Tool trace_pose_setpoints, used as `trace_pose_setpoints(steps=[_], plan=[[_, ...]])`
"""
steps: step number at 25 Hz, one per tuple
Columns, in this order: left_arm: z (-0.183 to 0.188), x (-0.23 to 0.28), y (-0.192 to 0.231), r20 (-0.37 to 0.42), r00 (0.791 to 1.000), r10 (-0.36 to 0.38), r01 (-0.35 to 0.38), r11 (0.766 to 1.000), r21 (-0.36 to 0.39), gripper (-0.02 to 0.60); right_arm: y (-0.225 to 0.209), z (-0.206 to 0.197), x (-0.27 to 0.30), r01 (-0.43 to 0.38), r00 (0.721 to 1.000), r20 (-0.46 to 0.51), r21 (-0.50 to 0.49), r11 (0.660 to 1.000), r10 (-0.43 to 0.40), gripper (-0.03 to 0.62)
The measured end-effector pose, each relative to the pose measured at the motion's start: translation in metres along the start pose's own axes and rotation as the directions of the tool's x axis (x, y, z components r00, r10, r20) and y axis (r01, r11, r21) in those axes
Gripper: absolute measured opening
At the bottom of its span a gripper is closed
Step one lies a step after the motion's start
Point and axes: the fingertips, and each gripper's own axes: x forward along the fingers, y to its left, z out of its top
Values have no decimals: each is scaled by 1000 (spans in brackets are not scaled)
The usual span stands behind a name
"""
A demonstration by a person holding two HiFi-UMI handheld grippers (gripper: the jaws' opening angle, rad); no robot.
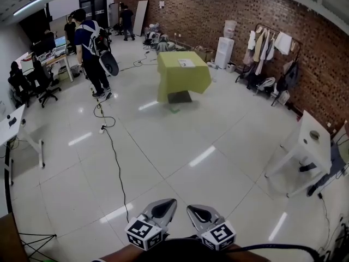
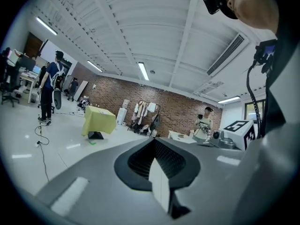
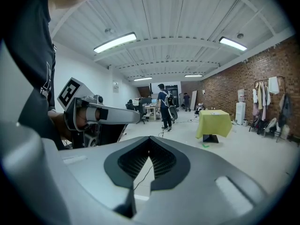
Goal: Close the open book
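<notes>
Far across the room stands a table draped in a yellow cloth (image 1: 182, 75), with a pale flat thing, probably the book (image 1: 186, 63), on top; it is too small to tell whether it lies open. Both grippers hang at the bottom of the head view, well short of the table. My left gripper (image 1: 172, 202) has its jaws together with nothing between them. Beside it, my right gripper (image 1: 191, 207) also has its tips touching and holds nothing. The left gripper view looks over its shut gripper (image 2: 153, 139) toward the yellow table (image 2: 98, 121). Past the right gripper (image 3: 149, 138), that table (image 3: 213, 123) stands at the right.
A person with a backpack (image 1: 90, 48) stands at the far left near desks and chairs (image 1: 32, 75). A black cable (image 1: 112, 146) runs over the shiny floor. A white table (image 1: 311, 141) stands at the right, and a clothes rack (image 1: 272, 48) lines the brick wall.
</notes>
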Motion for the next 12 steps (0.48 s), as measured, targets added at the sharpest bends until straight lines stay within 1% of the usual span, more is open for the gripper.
trace_pose_setpoints(steps=[4, 8, 10, 12], plan=[[-2, 17, -4, -13, 1000, 8, -8, 1000, 11, 8, -13, -3, -3, -21, 1000, 3, 10, 1000, 21, 8], [-3, 41, -10, -21, 999, 33, -33, 999, -7, 8, -38, -4, -13, -32, 999, 10, 1, 999, 32, 8], [-8, 55, -18, -32, 999, 29, -29, 1000, -11, 8, -48, -7, -21, -38, 999, 9, 2, 999, 38, 8], [-16, 75, -26, -53, 998, 20, -20, 1000, 1, 8, -65, -13, -30, -39, 999, 5, 21, 999, 38, 8]])
